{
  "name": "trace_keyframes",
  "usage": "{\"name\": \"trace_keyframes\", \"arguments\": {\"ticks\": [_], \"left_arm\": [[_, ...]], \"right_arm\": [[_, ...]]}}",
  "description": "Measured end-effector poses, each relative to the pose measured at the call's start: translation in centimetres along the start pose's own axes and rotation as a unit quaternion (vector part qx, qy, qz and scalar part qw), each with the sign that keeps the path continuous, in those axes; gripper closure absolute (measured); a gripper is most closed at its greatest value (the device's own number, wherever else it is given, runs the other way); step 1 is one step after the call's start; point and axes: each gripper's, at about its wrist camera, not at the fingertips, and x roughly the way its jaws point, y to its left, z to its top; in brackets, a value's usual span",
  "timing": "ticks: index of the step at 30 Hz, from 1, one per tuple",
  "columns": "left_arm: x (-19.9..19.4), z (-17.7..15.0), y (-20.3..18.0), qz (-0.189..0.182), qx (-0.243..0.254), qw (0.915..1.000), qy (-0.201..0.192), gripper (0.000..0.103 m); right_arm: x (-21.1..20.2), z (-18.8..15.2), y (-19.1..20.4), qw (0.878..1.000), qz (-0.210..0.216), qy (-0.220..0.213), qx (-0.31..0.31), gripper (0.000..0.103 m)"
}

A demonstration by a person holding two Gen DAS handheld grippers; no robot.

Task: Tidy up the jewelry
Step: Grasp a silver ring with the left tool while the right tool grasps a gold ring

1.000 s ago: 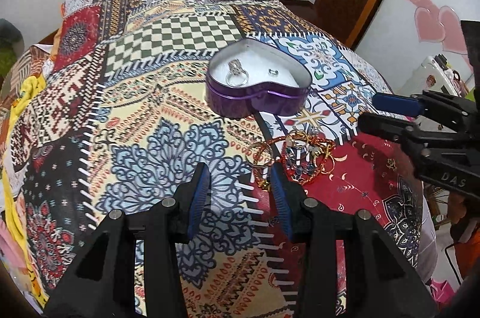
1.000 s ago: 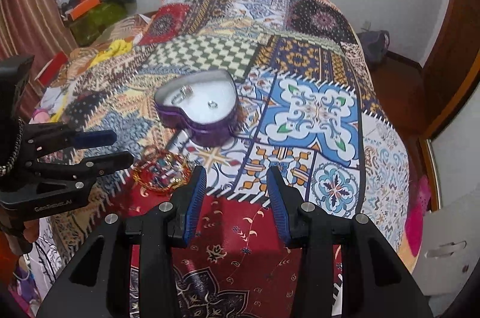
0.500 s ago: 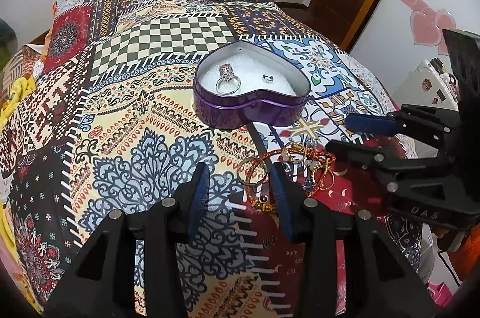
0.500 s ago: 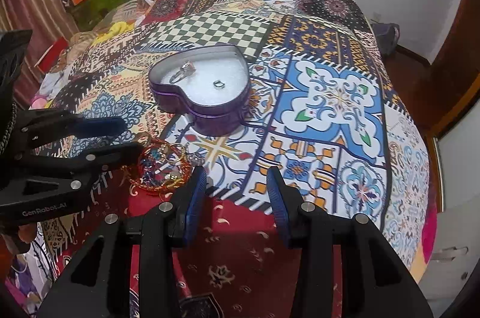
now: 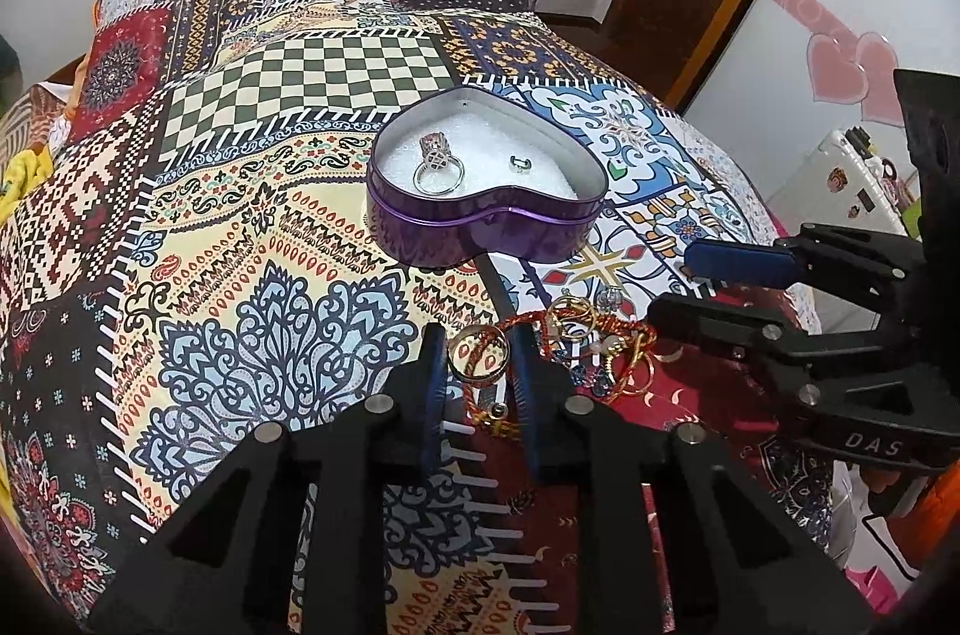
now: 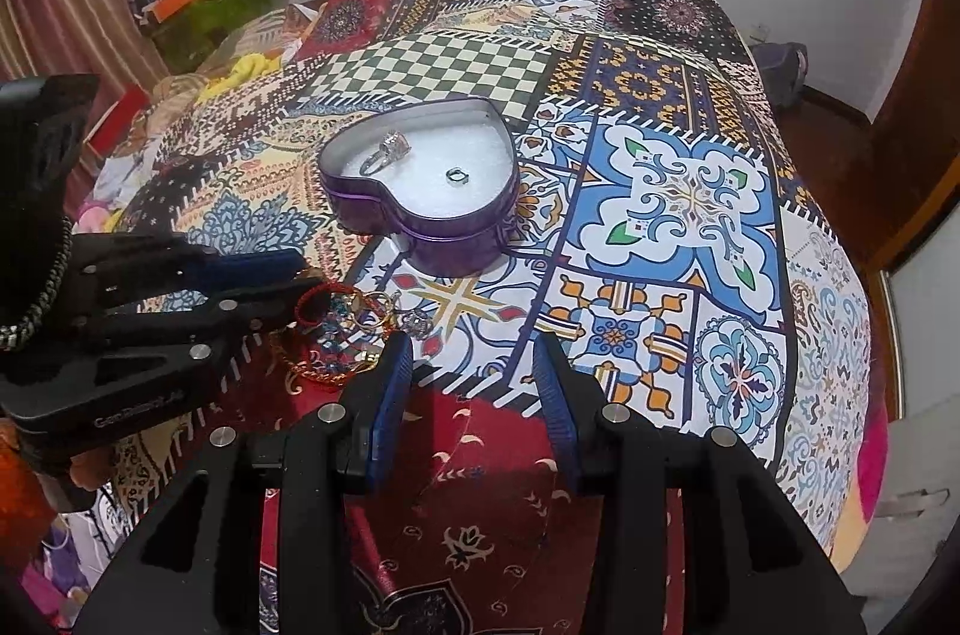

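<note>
The tangled pile of gold rings and red cord bracelets (image 5: 576, 341) at lower centre is partly hidden by the left tool (image 5: 477, 353), whose jaws are closing around a plain gold band ring (image 5: 479, 353); contact cannot be made out. The right tool (image 6: 474, 365) is held half open, empty, right of the pile.

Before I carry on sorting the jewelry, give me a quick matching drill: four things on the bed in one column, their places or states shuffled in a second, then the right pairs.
Things:
1. gold ring
2. stone ring
3. tin
4. right gripper

States:
A. heart-shaped, purple, lid off
B. between the closing fingers of the left gripper
C. open over the bedspread, nothing between its fingers
D. lying on the white lining inside the tin

Pairs: 1-B, 2-D, 3-A, 4-C
</note>
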Motion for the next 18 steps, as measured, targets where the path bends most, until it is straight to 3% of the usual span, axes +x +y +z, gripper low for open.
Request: {"name": "trace_keyframes", "arguments": {"ticks": [14,18], "left_arm": [[-3.0,-0.9,1.4,0.02,-0.006,0.9995,-0.025,0.083],[-3.2,-1.2,1.6,0.026,-0.007,0.9993,-0.028,0.083]], "right_arm": [[0.6,1.1,3.6,0.999,0.021,-0.012,-0.042,0.066],[1.3,1.6,3.8,0.999,0.014,-0.009,-0.047,0.072]]}}
